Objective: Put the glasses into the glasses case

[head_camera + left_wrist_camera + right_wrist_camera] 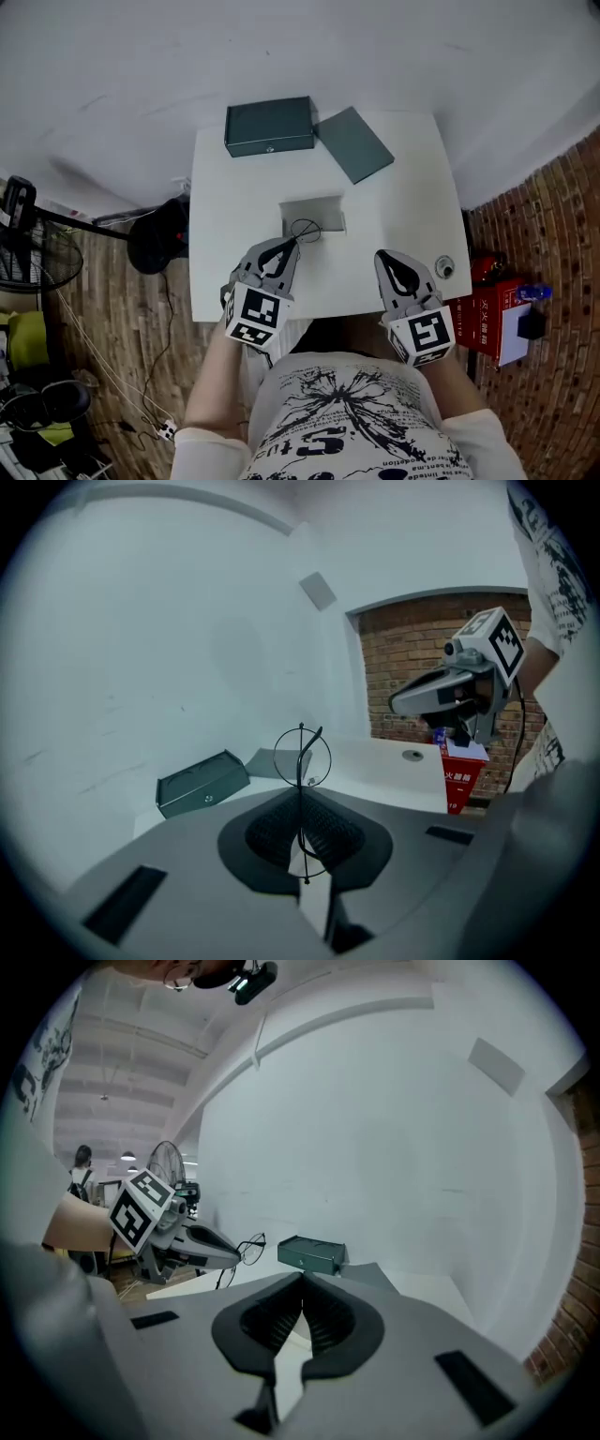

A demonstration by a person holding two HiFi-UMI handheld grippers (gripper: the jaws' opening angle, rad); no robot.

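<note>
**A:** How far along is it?

**B:** Early. The thin black wire-framed round glasses (301, 761) are picked up but not yet in the dark green rectangular glasses case (269, 127). The carry to the case and the placing inside are both left.

**A:** Who has them?

**B:** The left gripper (292, 245). Its jaws are pressed together on the wire frame. One round lens stands up beyond the tips, and the rest of the frame runs down between the ribbed pads. The right gripper view shows them held off the white square table (225, 272), with a temple arm hanging below.

**A:** And the right gripper (382, 258)?

**B:** Its jaws are closed and there is nothing between them. It sits at the table's near edge, well apart from the glasses.

**A:** Where is the case from there?

**B:** At the far edge of the table, ahead of the left gripper and slightly to its left. A flat dark green panel (354, 142) lies just beside it on the right. A pale grey rectangular sheet (314, 208) lies between the case and the gripper, and the lens hangs over its near edge.

**A:** Is the case open?

**B:** I can't be sure from these angles. It may need opening first, and the free right gripper is the one to do it.
</note>
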